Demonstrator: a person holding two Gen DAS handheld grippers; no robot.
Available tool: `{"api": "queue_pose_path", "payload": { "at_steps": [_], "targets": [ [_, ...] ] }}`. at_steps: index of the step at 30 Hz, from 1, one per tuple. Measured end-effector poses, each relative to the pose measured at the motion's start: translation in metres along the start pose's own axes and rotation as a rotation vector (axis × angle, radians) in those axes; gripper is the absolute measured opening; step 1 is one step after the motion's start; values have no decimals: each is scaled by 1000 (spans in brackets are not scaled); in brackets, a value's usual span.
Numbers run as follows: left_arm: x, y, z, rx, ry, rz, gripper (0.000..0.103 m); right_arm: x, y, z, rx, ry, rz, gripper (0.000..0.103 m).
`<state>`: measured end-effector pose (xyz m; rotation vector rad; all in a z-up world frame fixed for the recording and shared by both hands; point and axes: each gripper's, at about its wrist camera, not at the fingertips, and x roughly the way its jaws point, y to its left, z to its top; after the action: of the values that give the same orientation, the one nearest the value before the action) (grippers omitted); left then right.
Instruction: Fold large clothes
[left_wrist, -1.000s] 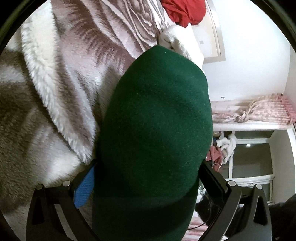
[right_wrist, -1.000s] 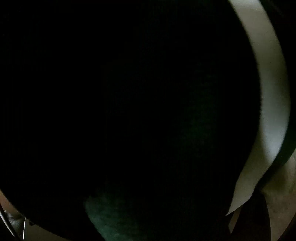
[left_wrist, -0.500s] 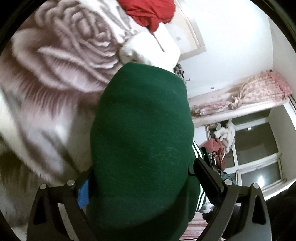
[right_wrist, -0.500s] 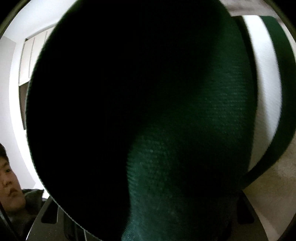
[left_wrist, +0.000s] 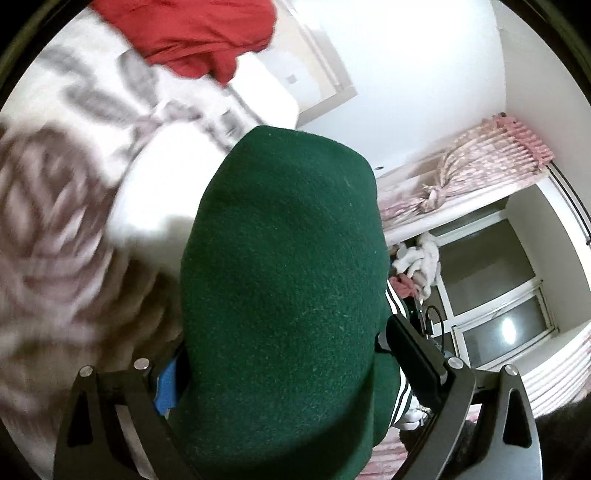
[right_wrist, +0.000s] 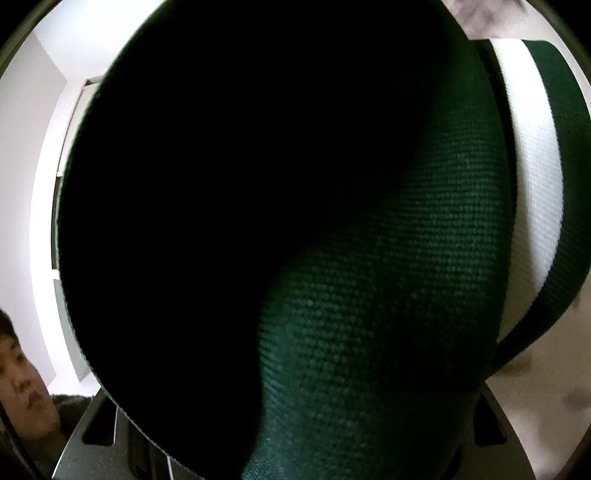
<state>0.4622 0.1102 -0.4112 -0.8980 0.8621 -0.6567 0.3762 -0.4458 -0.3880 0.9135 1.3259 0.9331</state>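
A dark green garment (left_wrist: 280, 295) bulges up between the fingers of my left gripper (left_wrist: 284, 354) and fills the middle of the left wrist view. The blue pad (left_wrist: 168, 384) and the black finger (left_wrist: 410, 354) press its sides, so the gripper is shut on it, with the jaws wide apart. A white-striped cuff (left_wrist: 399, 402) hangs below. In the right wrist view the same green garment (right_wrist: 369, 295), with its white stripe (right_wrist: 532, 184), covers almost everything. My right gripper (right_wrist: 295, 424) is shut on it, its fingertips hidden by cloth.
A rose-patterned blanket (left_wrist: 48, 221) covers the bed below, with a red garment (left_wrist: 199, 33) and a white pillow (left_wrist: 155, 195) on it. A pink curtain (left_wrist: 480, 158) and a window (left_wrist: 498, 306) are at right. A person (right_wrist: 22, 384) is at the lower left.
Both grippers have risen with the green garment in them. The left view has swung off the blanket toward the wall and window. The right view has brightened, with the room showing at its left.
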Motion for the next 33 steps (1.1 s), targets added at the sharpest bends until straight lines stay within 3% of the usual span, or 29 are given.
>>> {"api": "queue_pose_path", "payload": {
  "at_steps": [4,7,10,12,14,16,19,22,25,26,29,31,33],
  "targets": [
    [33,6,86,28,-7,-5,97,10,24,91,-36,-27,-15,60],
    [61,36,140,20,-4,10,97,31,19,150,-37,-26,-24,60],
    [98,93,175,-18,25,63,97,66,-15,209,1,-16,-51,60],
    [132,142,184,-47,84,161,97,94,-55,241,51,-2,-90,60],
    [155,174,181,-29,131,233,97,112,-92,257,108,4,-134,60],
    [166,192,178,-28,152,215,98,127,-125,261,141,5,-137,60],
    [179,196,170,15,177,212,101,136,-151,255,169,-15,-106,60],
    [177,186,170,27,186,238,101,140,-147,251,186,-33,-115,61],
    [163,156,166,64,170,324,101,113,-110,256,146,-40,-267,73],
    [157,147,165,65,165,345,101,113,-94,253,113,-42,-361,83],
    [132,124,162,71,101,405,101,113,-45,234,7,-61,-640,91],
    [118,108,159,102,51,460,101,112,-14,217,-63,-118,-828,93],
    [104,84,153,168,-3,601,101,103,11,198,-124,-173,-1038,93]
  ]
}}
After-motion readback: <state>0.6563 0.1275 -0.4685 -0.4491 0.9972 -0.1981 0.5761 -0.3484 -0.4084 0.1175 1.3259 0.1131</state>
